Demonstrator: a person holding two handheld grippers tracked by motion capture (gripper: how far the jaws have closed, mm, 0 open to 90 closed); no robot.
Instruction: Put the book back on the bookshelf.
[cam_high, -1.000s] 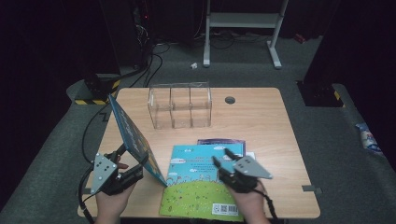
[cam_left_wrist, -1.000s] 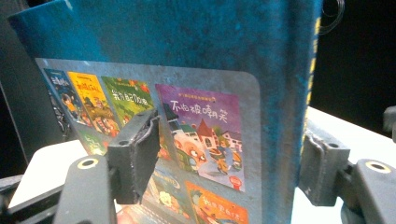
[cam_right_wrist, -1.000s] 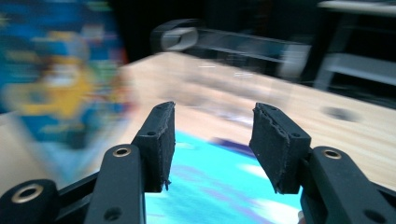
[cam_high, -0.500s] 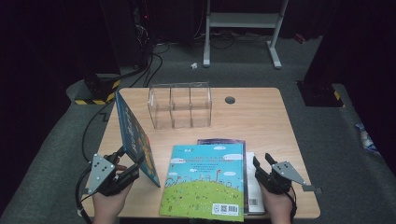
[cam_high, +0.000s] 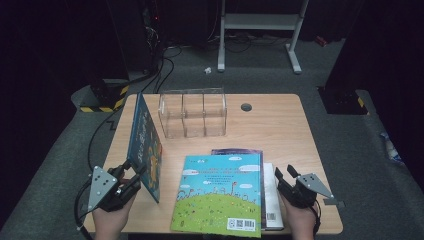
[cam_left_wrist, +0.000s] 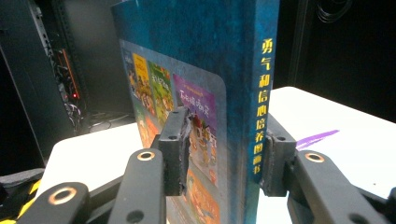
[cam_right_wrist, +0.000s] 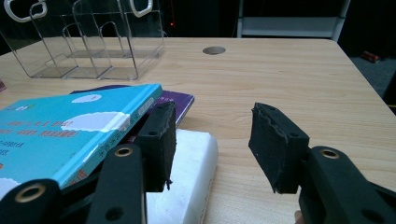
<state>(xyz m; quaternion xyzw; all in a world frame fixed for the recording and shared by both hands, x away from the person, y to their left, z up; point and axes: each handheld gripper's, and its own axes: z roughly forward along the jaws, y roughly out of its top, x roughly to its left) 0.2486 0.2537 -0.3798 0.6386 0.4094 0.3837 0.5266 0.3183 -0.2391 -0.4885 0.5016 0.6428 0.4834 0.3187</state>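
While right tongs (cam_high: 283, 176) gape, left tongs (cam_high: 133, 172) clamp upright book (cam_high: 145, 145)

Clear acrylic organizer (cam_high: 193, 113) and stacked books (cam_high: 220, 192) on table (cam_high: 280, 125).

An overhead light brightens the table (cam_high: 280, 130) against a dark room, glaring white and soft-focused in the left gripper view.

Glossy hardcover book (cam_left_wrist: 205, 70), pale wood table (cam_high: 270, 130), clear plastic organizer (cam_high: 192, 114)
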